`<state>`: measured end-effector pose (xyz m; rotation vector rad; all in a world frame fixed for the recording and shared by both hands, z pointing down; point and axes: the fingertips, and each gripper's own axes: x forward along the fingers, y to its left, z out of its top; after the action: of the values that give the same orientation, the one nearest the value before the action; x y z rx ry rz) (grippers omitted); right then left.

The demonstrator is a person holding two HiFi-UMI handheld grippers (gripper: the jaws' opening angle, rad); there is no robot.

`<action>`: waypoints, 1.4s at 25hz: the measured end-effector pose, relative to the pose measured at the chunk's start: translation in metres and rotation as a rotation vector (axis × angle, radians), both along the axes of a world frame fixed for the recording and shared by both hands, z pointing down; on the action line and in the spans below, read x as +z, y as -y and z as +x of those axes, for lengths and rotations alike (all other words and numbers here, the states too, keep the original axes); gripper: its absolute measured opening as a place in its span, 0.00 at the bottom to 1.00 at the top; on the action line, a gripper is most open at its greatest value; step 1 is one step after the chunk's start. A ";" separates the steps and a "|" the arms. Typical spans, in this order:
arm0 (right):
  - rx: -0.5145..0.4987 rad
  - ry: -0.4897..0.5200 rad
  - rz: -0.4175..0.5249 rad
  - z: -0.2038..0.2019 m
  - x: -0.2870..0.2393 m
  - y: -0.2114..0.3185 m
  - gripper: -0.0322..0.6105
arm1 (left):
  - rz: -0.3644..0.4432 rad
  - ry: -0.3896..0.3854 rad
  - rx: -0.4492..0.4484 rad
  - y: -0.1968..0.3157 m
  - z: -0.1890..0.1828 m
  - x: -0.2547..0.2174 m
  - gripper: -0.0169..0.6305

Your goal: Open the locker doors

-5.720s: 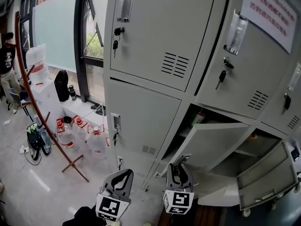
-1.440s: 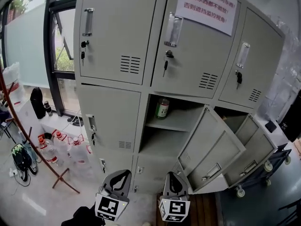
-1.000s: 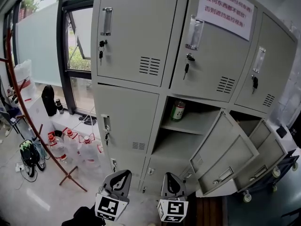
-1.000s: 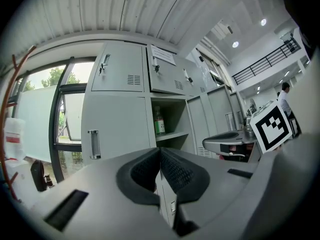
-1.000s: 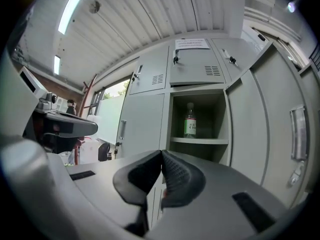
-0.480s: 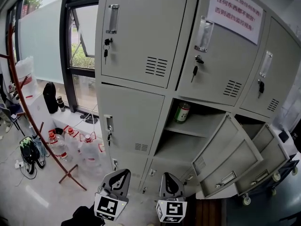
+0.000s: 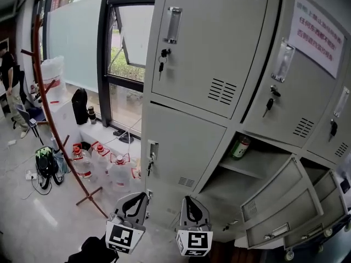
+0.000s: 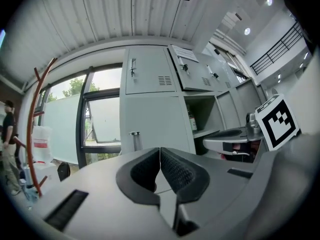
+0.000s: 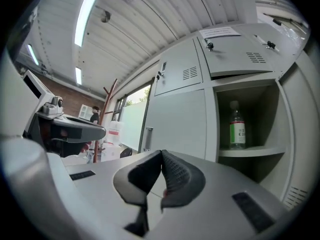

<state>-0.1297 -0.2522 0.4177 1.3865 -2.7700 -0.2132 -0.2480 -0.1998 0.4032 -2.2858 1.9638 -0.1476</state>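
Observation:
A bank of grey lockers fills the head view. The lower-left door is closed, with a handle and keys hanging from it. To its right, a lower door hangs open, and a green-labelled bottle stands on the shelf behind it. Another open door shows at the far right. My left gripper and right gripper sit low, in front of the lockers and apart from them. Both are shut with nothing between the pads. The left gripper faces the closed lower-left door. The right gripper faces the open compartment and its bottle.
A red coat stand rises at the left. Several water jugs stand at its foot. A backpack lies on the floor and a black bag sits on the window ledge. A person stands far left. A paper notice hangs on an upper door.
The head view has swung left, so the lockers and open doors sit further right in the picture. Both grippers stay low and shut.

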 end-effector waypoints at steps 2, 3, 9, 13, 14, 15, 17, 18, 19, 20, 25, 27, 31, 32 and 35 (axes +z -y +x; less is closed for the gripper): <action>-0.042 0.000 0.006 -0.022 -0.004 0.007 0.08 | 0.003 0.001 -0.045 0.001 -0.021 -0.002 0.06; -0.062 -0.002 0.009 -0.033 -0.005 0.010 0.08 | 0.006 0.000 -0.068 0.002 -0.031 -0.003 0.06; -0.158 -0.007 0.014 -0.094 -0.007 0.027 0.08 | 0.056 -0.009 -0.172 0.008 -0.087 -0.005 0.06; -0.194 -0.007 0.016 -0.129 -0.006 0.042 0.08 | 0.022 -0.006 -0.216 0.013 -0.114 0.002 0.06; -0.197 -0.006 0.019 -0.136 -0.006 0.047 0.08 | 0.018 -0.003 -0.220 0.016 -0.119 0.003 0.06; -0.200 -0.004 0.021 -0.143 -0.006 0.053 0.09 | 0.017 -0.002 -0.223 0.019 -0.123 0.005 0.06; -0.204 0.002 0.021 -0.155 -0.005 0.064 0.14 | -0.005 -0.006 -0.229 0.023 -0.131 0.008 0.06; -0.205 0.005 0.021 -0.161 -0.005 0.069 0.16 | -0.014 -0.009 -0.233 0.026 -0.136 0.011 0.06; -0.206 0.006 0.021 -0.166 -0.004 0.075 0.19 | -0.019 -0.012 -0.237 0.028 -0.140 0.013 0.06; -0.209 0.006 0.020 -0.171 -0.003 0.080 0.20 | -0.023 -0.015 -0.241 0.030 -0.144 0.016 0.06; -0.220 -0.009 0.009 -0.192 0.007 0.098 0.30 | -0.047 -0.032 -0.259 0.037 -0.161 0.030 0.06; -0.222 -0.016 0.004 -0.198 0.010 0.103 0.32 | -0.057 -0.041 -0.266 0.038 -0.166 0.036 0.06; -0.229 -0.025 -0.005 -0.209 0.015 0.111 0.36 | -0.073 -0.055 -0.276 0.040 -0.173 0.046 0.06; -0.229 -0.027 -0.007 -0.211 0.016 0.113 0.36 | -0.075 -0.058 -0.277 0.041 -0.175 0.048 0.06; -0.234 -0.040 -0.012 -0.219 0.021 0.119 0.36 | -0.076 -0.065 -0.281 0.044 -0.179 0.052 0.06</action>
<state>-0.3484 -0.3715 0.4392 1.0405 -2.8908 -0.2276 -0.4275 -0.2440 0.4557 -2.0693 2.3434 -0.1791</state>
